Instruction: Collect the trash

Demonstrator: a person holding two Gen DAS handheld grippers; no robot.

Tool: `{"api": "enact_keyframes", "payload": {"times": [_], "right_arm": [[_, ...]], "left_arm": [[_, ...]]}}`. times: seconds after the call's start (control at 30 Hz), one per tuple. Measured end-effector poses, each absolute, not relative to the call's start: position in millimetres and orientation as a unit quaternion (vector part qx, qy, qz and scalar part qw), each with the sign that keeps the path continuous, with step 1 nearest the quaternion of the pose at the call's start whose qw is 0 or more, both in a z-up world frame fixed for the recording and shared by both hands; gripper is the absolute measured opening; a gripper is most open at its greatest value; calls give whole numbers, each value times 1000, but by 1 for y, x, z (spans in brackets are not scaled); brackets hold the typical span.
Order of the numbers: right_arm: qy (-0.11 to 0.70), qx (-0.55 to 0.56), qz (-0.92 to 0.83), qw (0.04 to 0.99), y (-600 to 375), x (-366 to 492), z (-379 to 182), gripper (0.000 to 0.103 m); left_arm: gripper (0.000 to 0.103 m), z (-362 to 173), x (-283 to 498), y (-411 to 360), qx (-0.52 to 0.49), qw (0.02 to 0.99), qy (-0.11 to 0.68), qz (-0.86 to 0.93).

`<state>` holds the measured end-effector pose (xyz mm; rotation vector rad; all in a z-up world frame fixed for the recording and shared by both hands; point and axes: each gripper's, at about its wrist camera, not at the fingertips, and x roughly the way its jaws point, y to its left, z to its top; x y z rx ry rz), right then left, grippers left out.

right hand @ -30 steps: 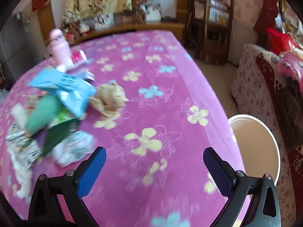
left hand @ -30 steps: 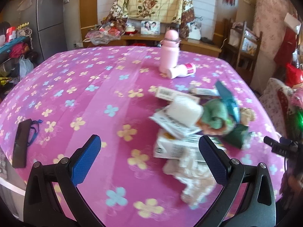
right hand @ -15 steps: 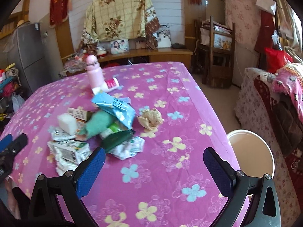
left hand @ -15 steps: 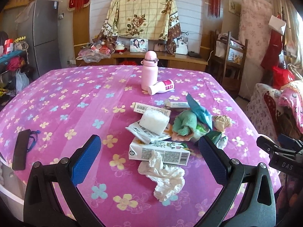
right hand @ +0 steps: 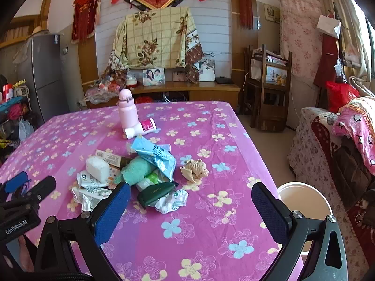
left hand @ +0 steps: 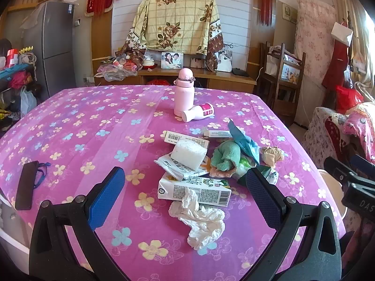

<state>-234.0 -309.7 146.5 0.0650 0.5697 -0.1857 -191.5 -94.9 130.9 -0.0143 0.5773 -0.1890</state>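
Left gripper (left hand: pixel 185 195): jaws spread wide, nothing held (blue pads bare). Right gripper (right hand: pixel 191 207): likewise spread wide, empty, level with the left.

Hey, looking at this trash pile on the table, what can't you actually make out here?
- White bin: right wrist view, inside hidden by the right gripper finger and table edge.
- Milk carton: left wrist view, crumpled tissue covers part of it.
- Small tube: print too small.

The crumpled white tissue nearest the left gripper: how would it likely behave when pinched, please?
The crumpled white tissue looks thin and wrinkled, so probably very light and floppy. It would likely compress between the fingers, and, touching the carton, might drag against it.
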Motion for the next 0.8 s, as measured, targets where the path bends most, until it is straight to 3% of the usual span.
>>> {"api": "enact_keyframes", "payload": {"times": [0.8], "right_arm": [[266, 26, -90, 959, -308, -238, 157, 102]], "left_arm": [[103, 139, -193, -95, -10, 958, 271, -93]]}}
